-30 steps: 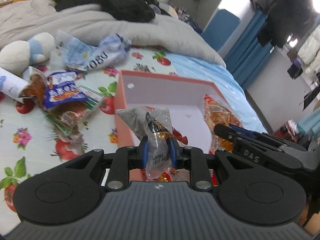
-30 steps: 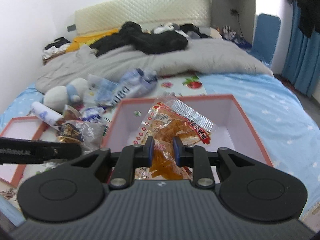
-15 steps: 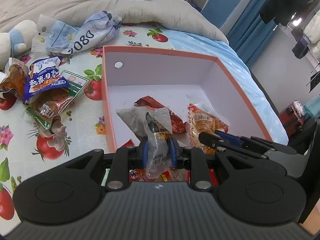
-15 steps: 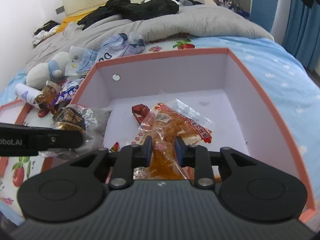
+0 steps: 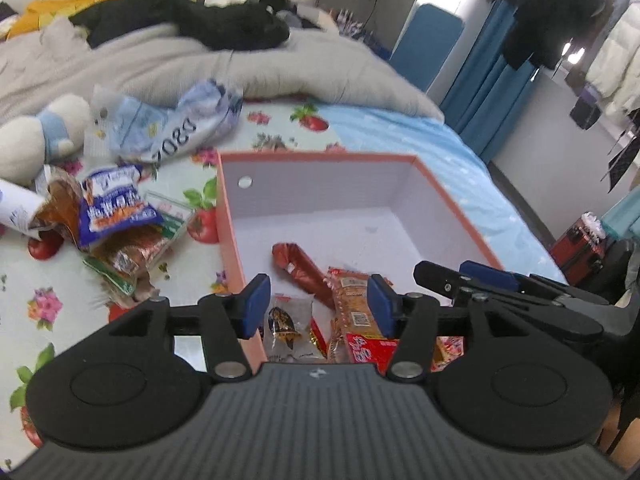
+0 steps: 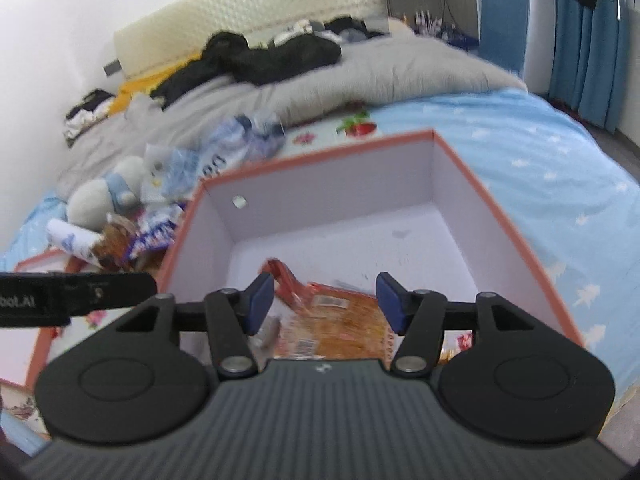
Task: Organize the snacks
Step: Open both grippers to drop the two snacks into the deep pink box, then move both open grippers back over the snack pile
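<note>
Both tongs have just sprung apart: the left gripper and right gripper stand wide with nothing pinched. The small clear packet and the orange packet lie inside the box, at its near edge. More snack packets wait on the bedsheet beside the box's left wall. They look light, crinkly and slippery, so I'd pinch a sealed edge, gently.
</note>
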